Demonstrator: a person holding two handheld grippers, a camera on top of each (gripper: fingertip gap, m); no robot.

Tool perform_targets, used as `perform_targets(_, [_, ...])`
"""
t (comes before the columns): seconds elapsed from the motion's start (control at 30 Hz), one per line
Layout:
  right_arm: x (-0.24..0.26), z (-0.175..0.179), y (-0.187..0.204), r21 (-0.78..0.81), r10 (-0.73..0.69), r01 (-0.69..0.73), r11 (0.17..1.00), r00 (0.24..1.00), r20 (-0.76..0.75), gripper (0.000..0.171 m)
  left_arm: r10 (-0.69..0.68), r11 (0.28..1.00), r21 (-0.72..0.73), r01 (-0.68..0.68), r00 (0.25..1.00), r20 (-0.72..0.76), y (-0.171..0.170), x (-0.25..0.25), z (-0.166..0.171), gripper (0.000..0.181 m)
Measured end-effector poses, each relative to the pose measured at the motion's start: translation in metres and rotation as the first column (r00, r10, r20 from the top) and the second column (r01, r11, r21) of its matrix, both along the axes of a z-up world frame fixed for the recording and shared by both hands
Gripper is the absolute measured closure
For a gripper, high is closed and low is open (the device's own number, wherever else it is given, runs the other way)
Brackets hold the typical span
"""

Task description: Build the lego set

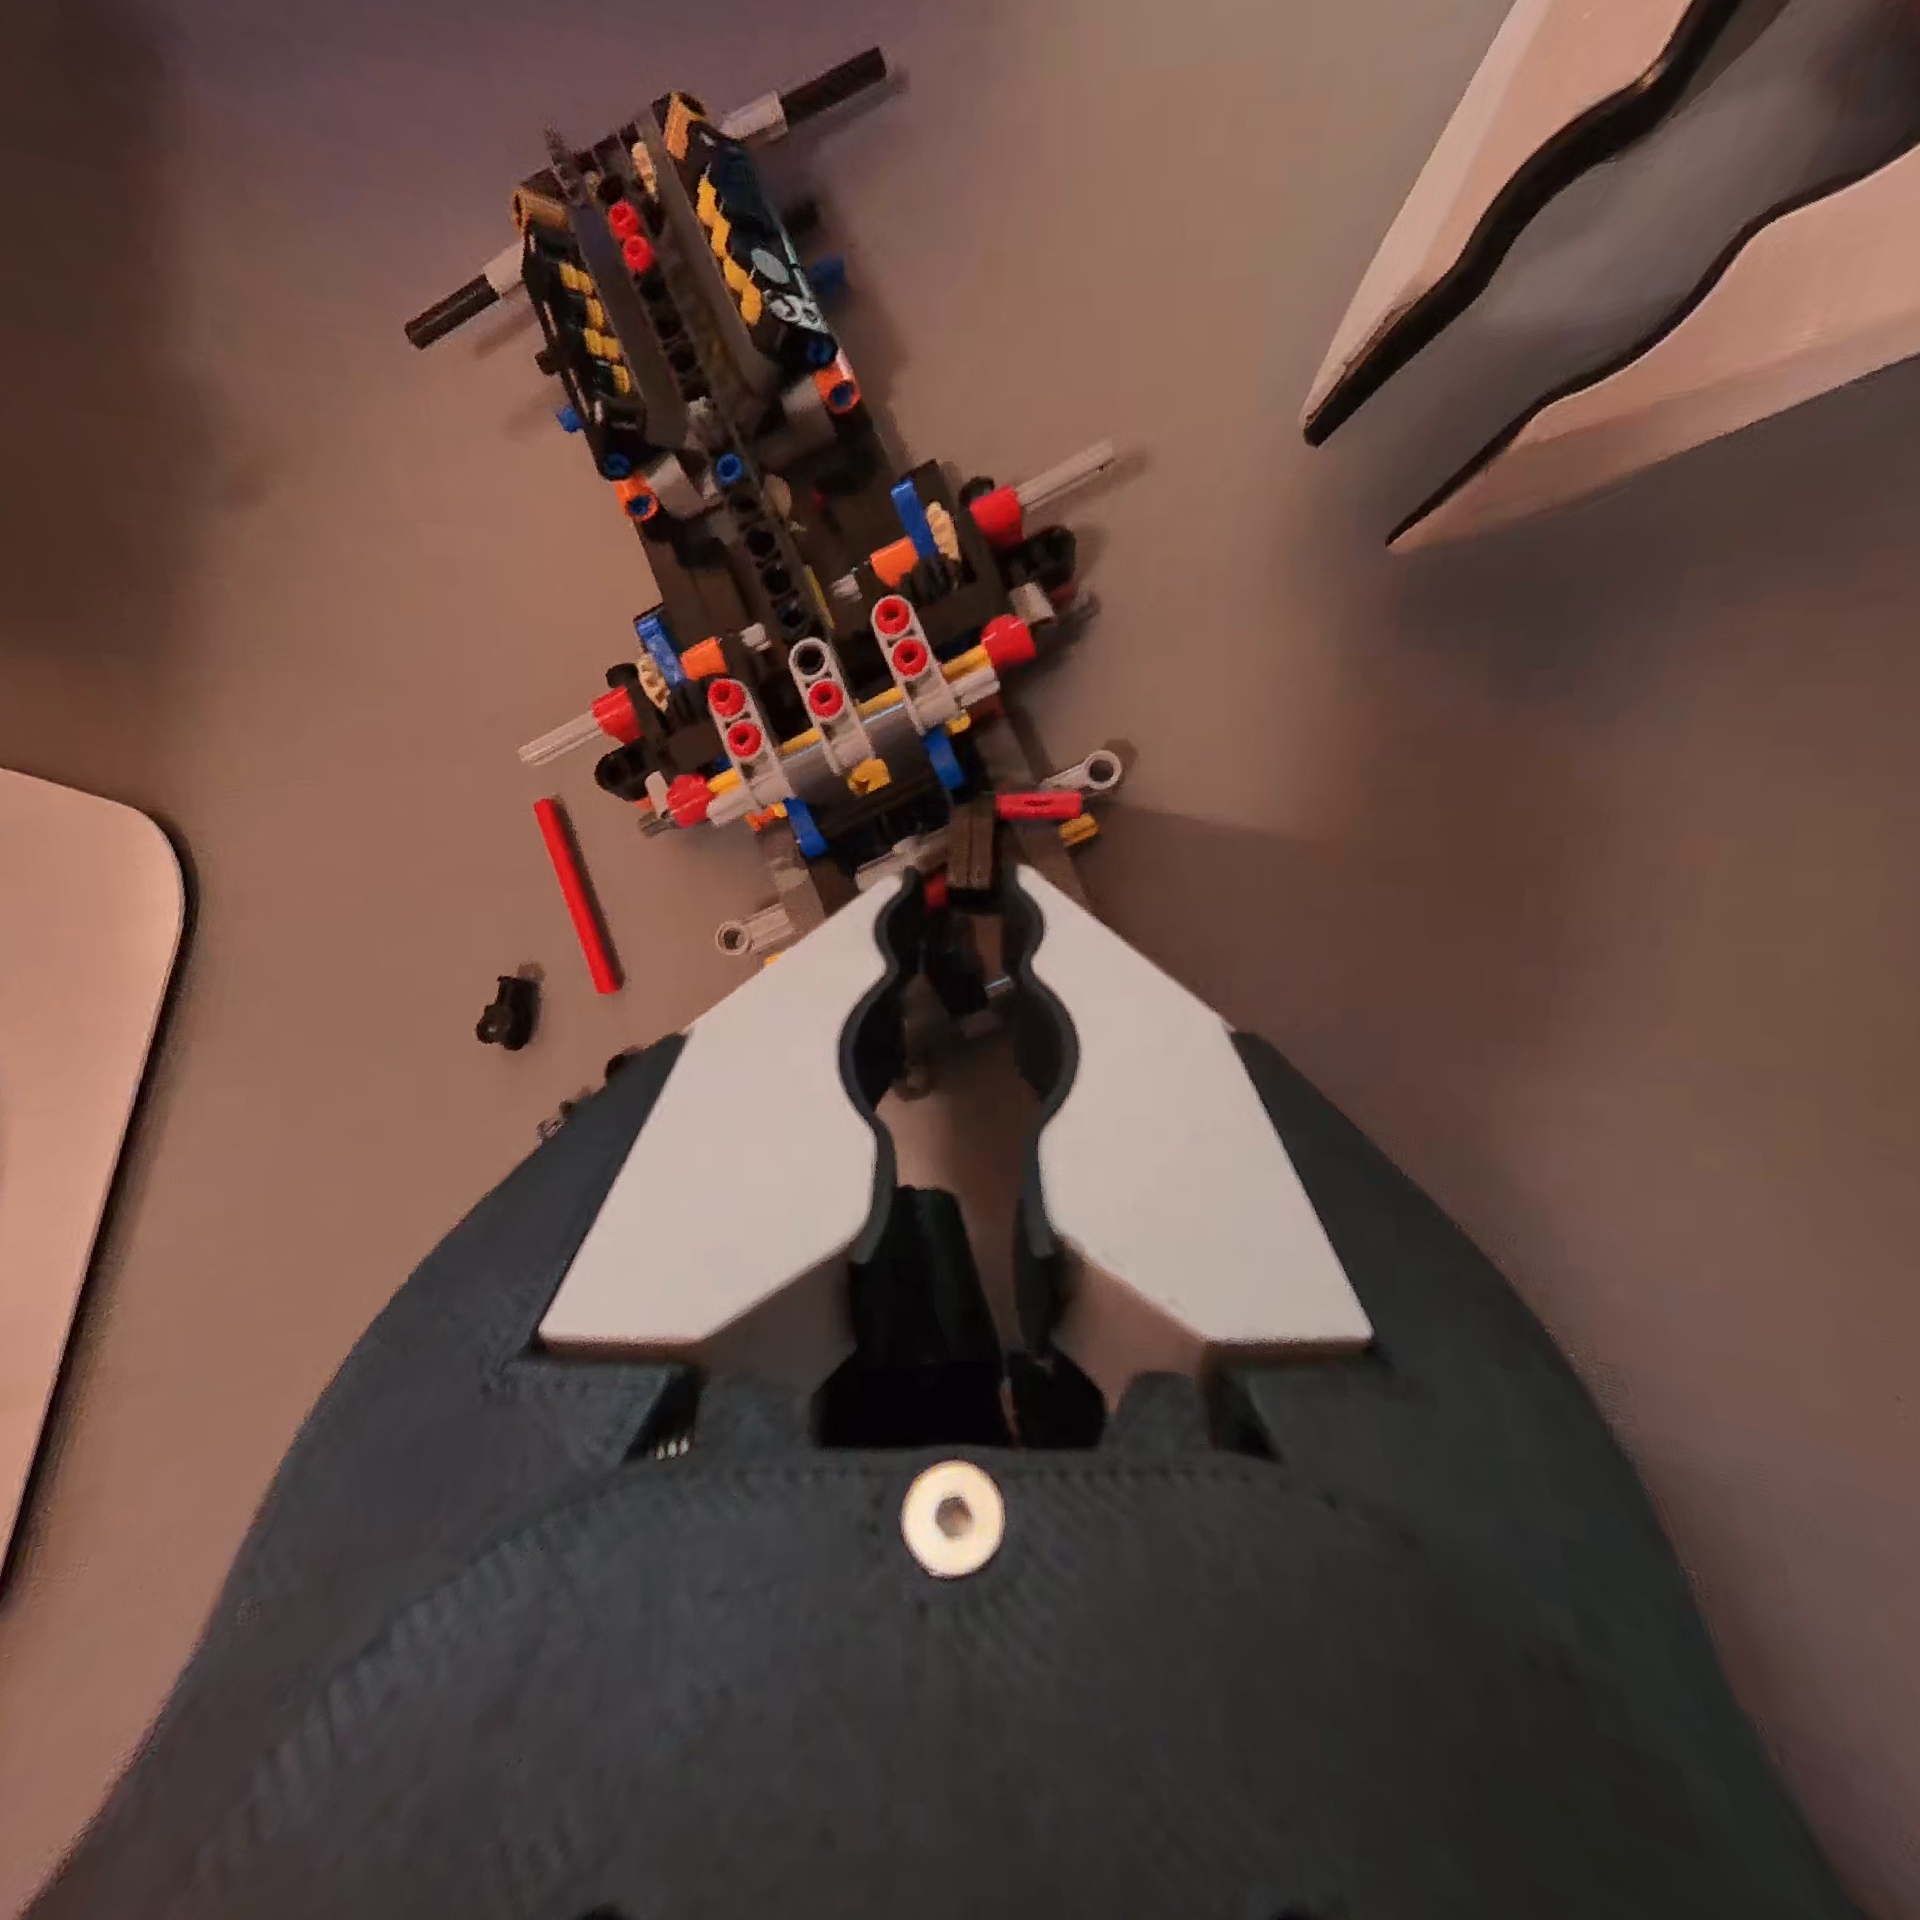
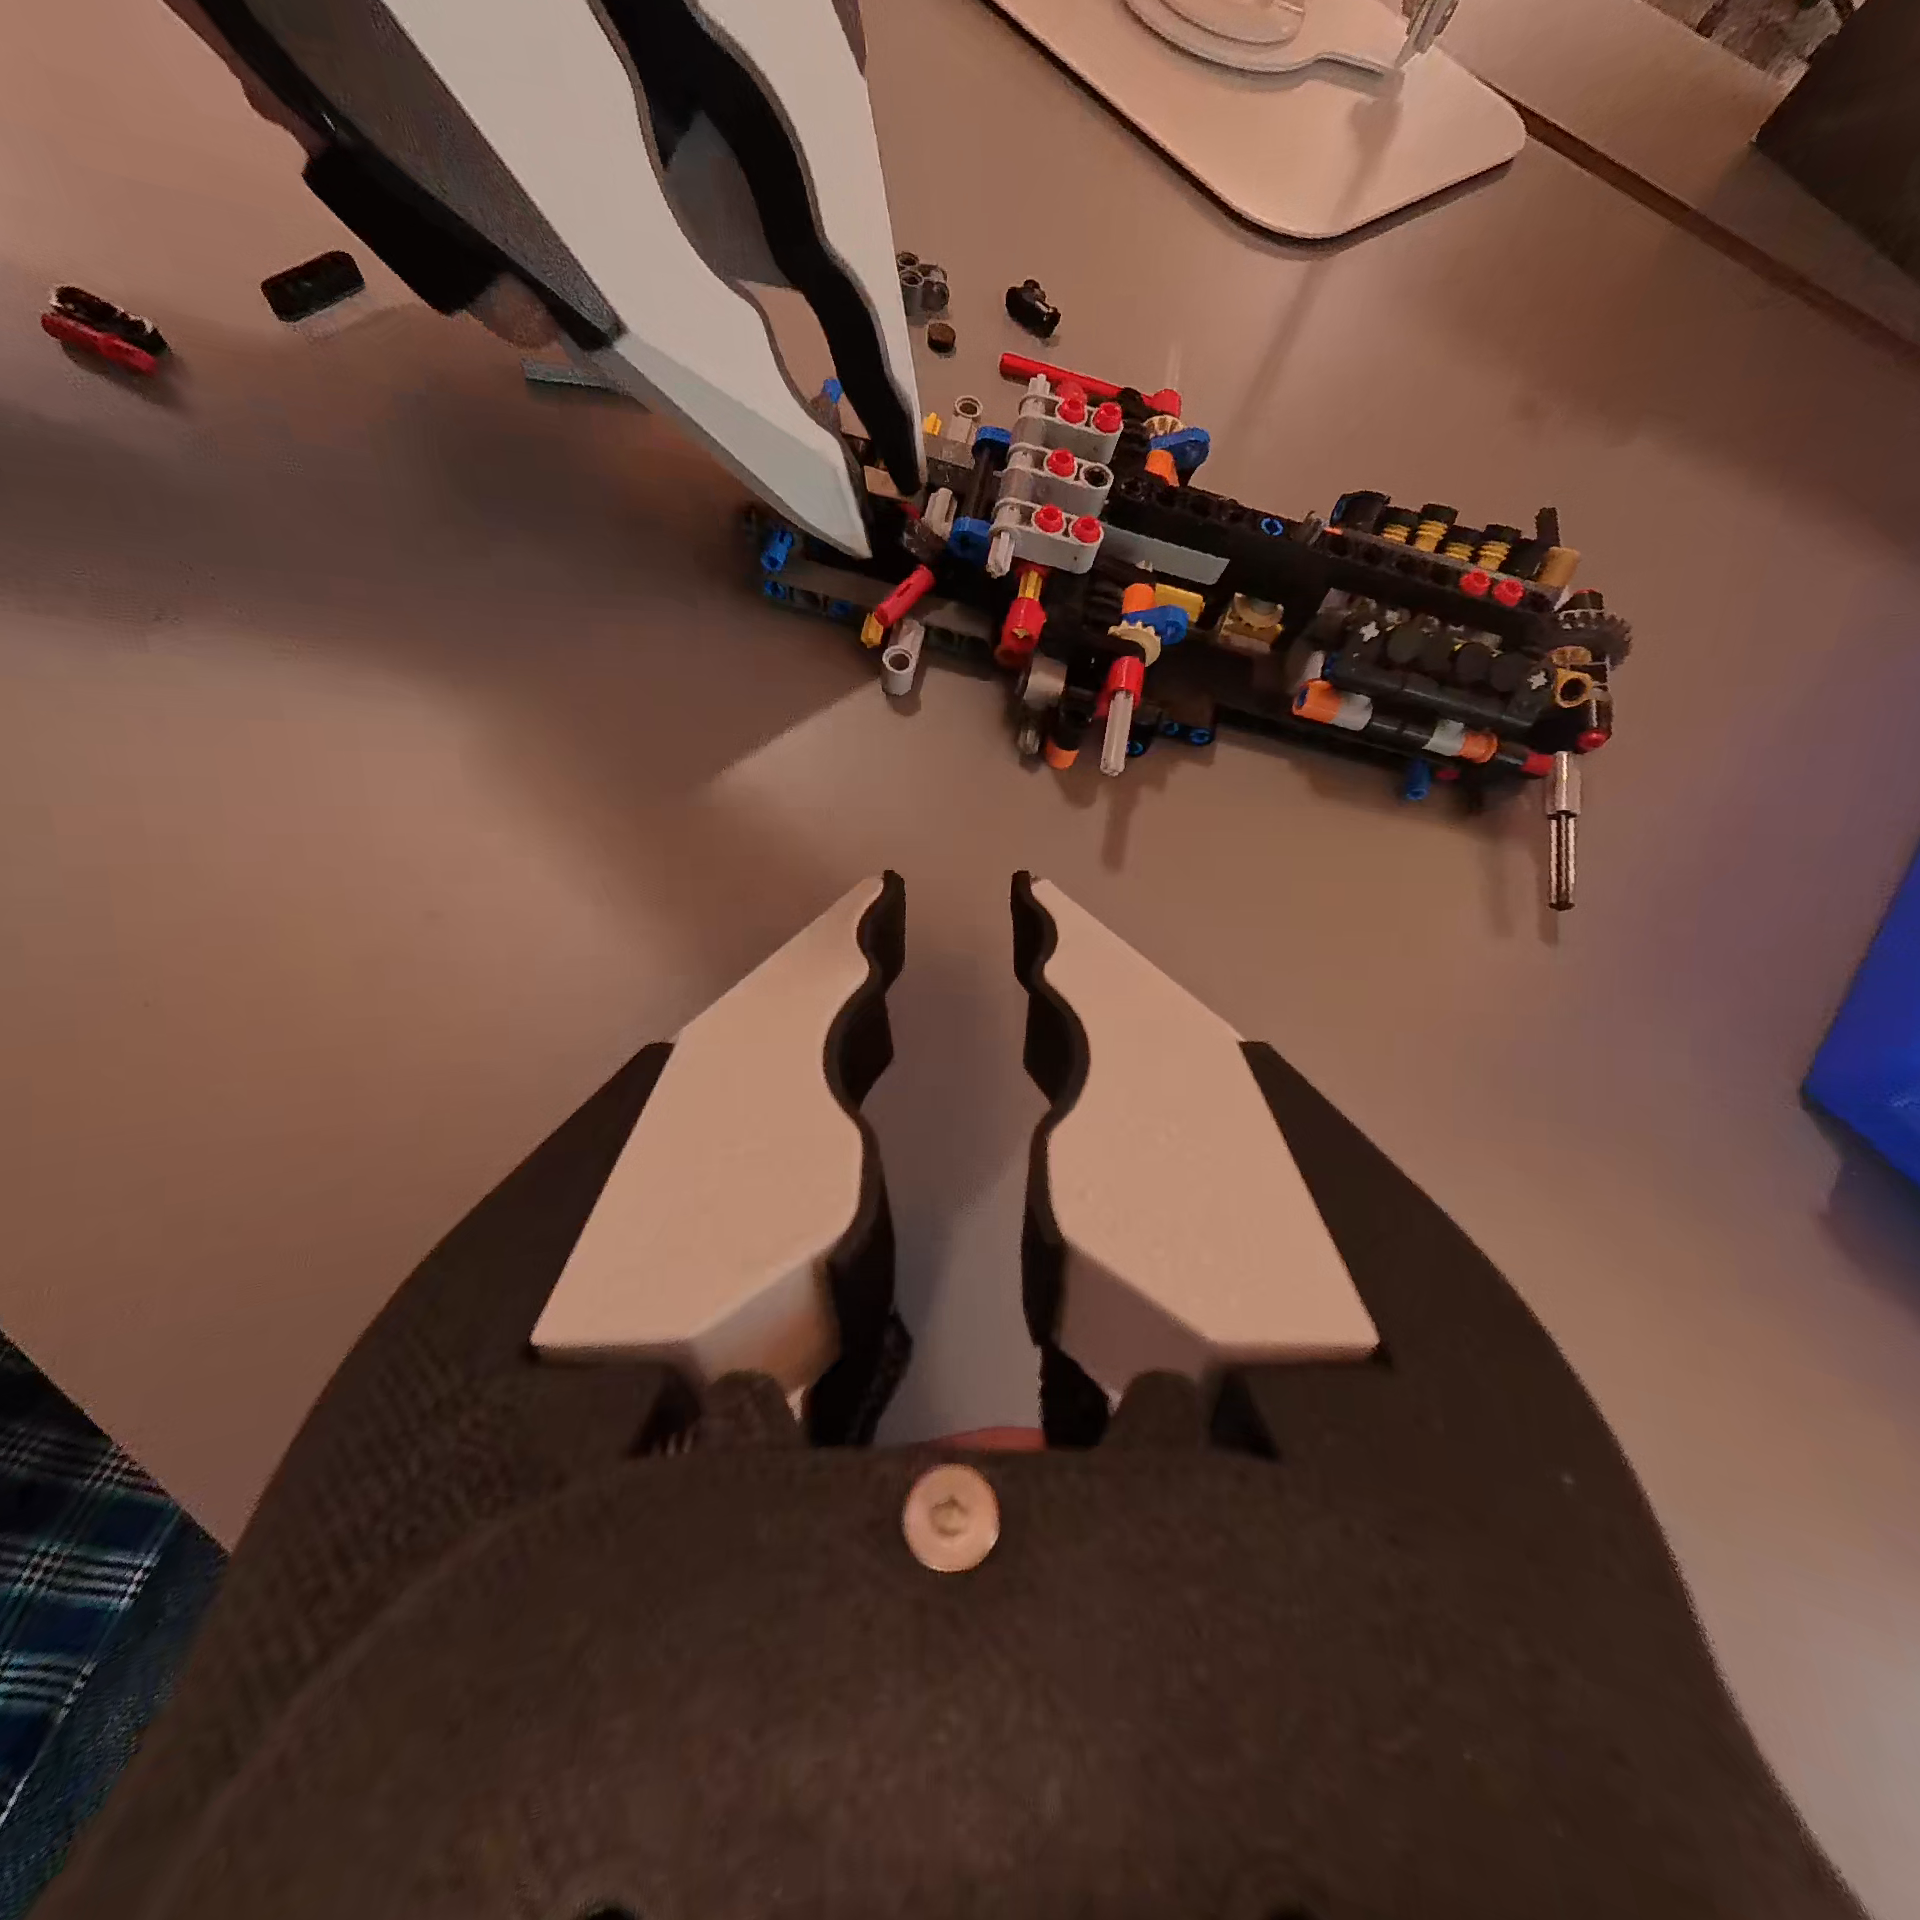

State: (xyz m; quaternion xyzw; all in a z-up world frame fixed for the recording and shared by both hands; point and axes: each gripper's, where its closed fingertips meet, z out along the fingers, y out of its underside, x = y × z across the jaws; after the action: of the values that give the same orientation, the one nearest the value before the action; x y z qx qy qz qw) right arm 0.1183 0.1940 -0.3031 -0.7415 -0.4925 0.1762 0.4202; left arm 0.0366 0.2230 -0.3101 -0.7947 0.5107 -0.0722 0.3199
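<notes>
A smooth beige-grey tabletop under warm light carries a pale monitor stand base at its far edge.

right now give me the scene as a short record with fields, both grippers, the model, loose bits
left gripper: closed on the near end of the lego model
right gripper: open, empty, over bare table, short of the model
lego model: long black chassis with red, blue, yellow and grey parts, lying on the table
loose red axle: on the table beside the model
loose black connector: next to the red axle
table: plain tan surface
</notes>
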Motion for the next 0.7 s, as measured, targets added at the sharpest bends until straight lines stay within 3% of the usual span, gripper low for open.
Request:
perform_targets(0.37, [-0.003, 0.009, 0.001, 0.035, -0.006, 0.007, 0.999, 0.999, -0.042, 0.154, 0.031, 0.999, 0.035, -0.032, 0.999, 0.029, -0.001, 0.006, 0.004, 0.174])
perform_targets(0.7, [-0.037, 0.016, 0.004, 0.118, -0.048, 0.054, 0.992, 0.997, -0.052, 0.151, 0.092, 0.993, 0.053, -0.102, 0.981, 0.168, -0.012, 0.023, 0.024, 0.175])
